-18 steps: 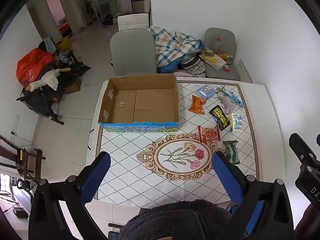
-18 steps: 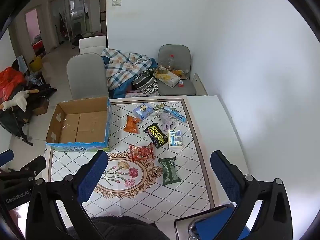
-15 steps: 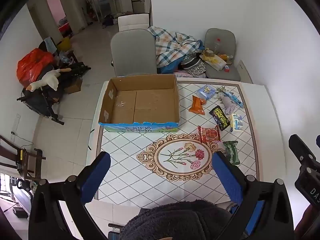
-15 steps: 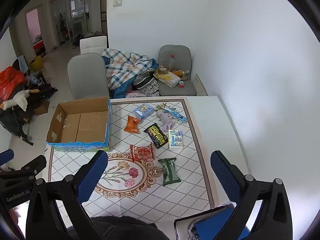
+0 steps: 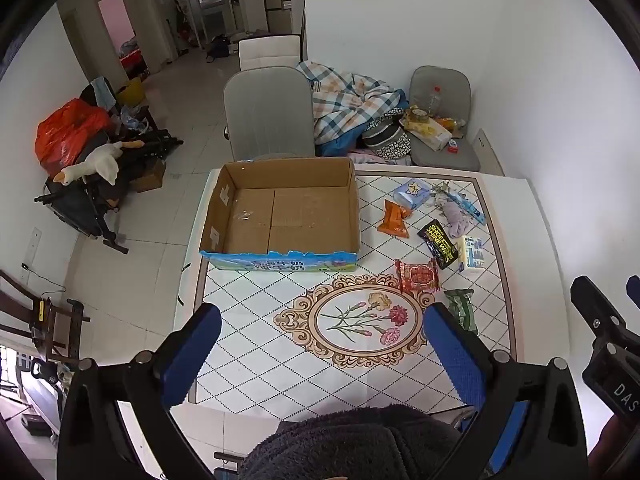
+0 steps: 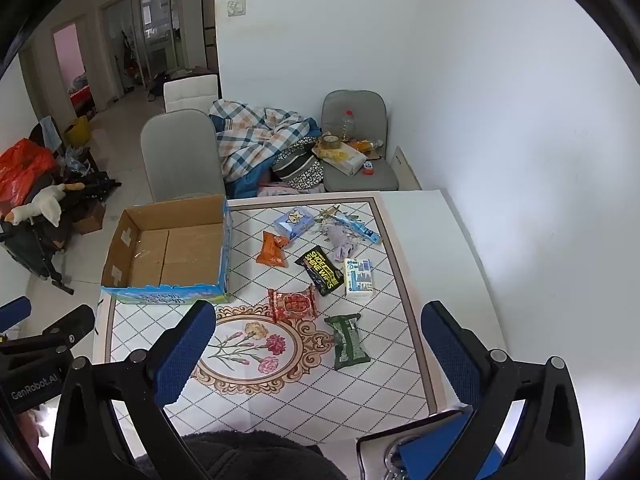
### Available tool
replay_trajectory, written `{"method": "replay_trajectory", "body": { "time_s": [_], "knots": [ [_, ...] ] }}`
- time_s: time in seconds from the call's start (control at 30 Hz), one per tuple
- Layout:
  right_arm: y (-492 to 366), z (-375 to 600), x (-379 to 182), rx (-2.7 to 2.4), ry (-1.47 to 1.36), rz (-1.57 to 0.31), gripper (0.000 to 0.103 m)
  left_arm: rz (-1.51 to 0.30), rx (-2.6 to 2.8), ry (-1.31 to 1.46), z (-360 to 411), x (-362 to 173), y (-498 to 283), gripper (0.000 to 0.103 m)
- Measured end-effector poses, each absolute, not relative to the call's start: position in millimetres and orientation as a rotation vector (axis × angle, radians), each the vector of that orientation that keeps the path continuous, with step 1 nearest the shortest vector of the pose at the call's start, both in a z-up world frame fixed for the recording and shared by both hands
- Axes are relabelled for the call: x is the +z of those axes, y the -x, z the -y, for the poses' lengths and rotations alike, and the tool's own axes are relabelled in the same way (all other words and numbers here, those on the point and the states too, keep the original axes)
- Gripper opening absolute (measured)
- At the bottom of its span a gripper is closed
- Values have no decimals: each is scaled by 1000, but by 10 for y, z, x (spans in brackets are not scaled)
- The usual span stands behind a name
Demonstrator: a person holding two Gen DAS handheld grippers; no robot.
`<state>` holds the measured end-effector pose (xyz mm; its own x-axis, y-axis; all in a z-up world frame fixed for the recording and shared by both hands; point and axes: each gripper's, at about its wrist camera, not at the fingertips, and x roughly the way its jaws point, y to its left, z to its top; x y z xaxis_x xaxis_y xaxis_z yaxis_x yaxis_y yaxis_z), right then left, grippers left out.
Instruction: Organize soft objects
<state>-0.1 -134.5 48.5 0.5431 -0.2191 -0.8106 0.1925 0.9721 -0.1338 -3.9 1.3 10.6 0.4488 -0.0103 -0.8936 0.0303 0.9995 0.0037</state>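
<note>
An open cardboard box (image 5: 280,216) (image 6: 168,252) with nothing in it sits on the table's far left. To its right lie several soft packets: a red one (image 5: 418,276) (image 6: 294,303), a green one (image 5: 462,306) (image 6: 347,341), a black one (image 6: 321,270), an orange one (image 5: 394,220) (image 6: 273,249), a blue tissue pack (image 6: 293,220), a white-blue pack (image 6: 359,278) and a lilac cloth (image 6: 340,240). My left gripper (image 5: 320,344) hovers open high above the floral medallion. My right gripper (image 6: 316,344) hangs open above the green and red packets. Neither holds anything.
The tiled table (image 6: 280,396) has a white margin on the right, near the wall. Behind it stand grey chairs (image 5: 268,112) piled with a plaid blanket (image 5: 352,100) and clutter. A dark fleece sleeve (image 5: 352,444) fills the bottom edge.
Both views have shifted very slightly; nothing on the table has moved and both grippers stay wide open.
</note>
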Motion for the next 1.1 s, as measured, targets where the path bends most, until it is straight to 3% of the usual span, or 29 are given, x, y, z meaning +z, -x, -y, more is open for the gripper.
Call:
{"method": "replay_trajectory", "body": {
  "time_s": [1.1],
  "knots": [
    [-21, 1290, 573, -219, 20, -936, 103, -1046, -25, -18, -53, 188, 53, 103]
  ]
}}
